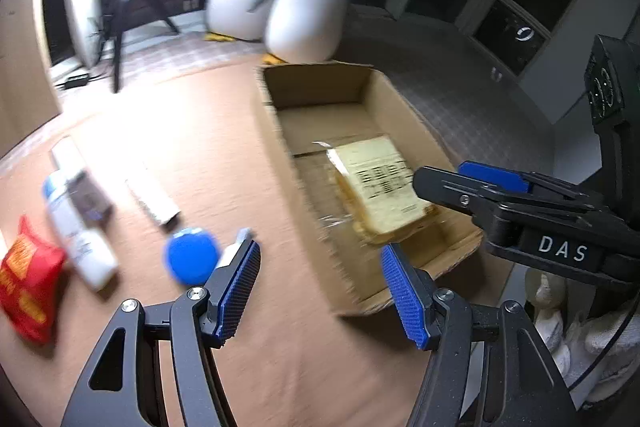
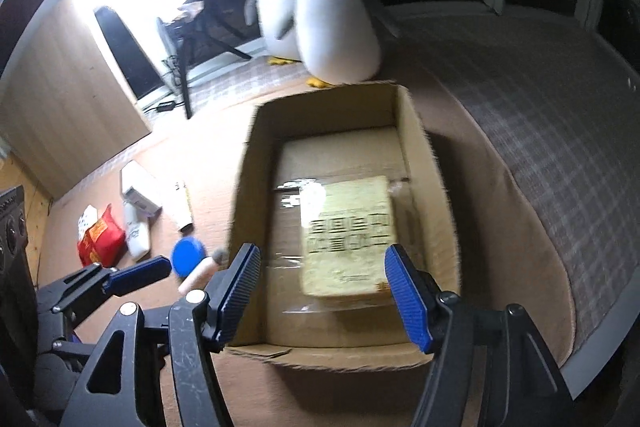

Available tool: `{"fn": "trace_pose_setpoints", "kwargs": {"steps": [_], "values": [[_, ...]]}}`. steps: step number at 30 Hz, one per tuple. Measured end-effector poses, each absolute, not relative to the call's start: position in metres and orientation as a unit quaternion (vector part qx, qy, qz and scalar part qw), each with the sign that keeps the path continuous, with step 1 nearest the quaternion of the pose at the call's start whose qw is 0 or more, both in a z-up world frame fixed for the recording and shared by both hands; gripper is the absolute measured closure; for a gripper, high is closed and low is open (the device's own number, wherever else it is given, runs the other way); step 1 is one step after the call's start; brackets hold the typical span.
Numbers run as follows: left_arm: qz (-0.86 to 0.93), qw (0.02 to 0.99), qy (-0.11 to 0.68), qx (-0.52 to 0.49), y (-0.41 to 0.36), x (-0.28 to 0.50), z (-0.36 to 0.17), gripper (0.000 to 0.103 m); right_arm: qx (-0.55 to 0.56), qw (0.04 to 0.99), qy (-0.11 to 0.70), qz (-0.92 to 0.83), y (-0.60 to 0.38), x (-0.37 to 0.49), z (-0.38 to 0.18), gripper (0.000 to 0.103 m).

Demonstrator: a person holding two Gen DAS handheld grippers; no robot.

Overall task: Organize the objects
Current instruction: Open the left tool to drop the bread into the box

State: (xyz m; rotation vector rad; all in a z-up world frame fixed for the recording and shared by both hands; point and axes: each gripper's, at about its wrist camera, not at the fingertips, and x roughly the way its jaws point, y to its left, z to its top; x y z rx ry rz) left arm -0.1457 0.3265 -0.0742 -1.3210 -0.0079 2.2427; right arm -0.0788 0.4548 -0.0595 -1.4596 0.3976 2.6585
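While your left tool (image 1: pixel 320 291) hangs open and empty over the tan blanket (image 1: pixel 208 155), the blue round lid (image 1: pixel 191 255), white bottle (image 1: pixel 78 227) and red snack pouch (image 1: pixel 28 275) lie loose left of the cardboard box (image 1: pixel 404 99). Judged light, the pouch crushes easily; pinch its edge.

Seen from your right tool (image 2: pixel 322 291), also open and empty, the yellow wrapped pack (image 2: pixel 348 235) lies flat inside the box.

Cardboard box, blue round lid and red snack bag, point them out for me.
cardboard box (image 2: pixel 412 131), right wrist view, right wall.
blue round lid (image 1: pixel 191 255), left wrist view, top face.
red snack bag (image 1: pixel 28 277), left wrist view, front panel.
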Motion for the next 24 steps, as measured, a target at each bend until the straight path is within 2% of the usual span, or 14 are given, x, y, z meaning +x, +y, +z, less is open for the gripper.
{"fn": "trace_pose_setpoints", "kwargs": {"steps": [13,24], "values": [[0.868,0.161,-0.028,-0.47,0.19,-0.113,-0.05,0.03,-0.443,-0.046,0.124,0.887,0.352,-0.07,-0.042,0.041],[0.879,0.084,-0.047,-0.467,0.101,-0.085,-0.05,0.023,-0.468,-0.091,0.1,0.873,0.278,-0.072,-0.053,0.041]]}}
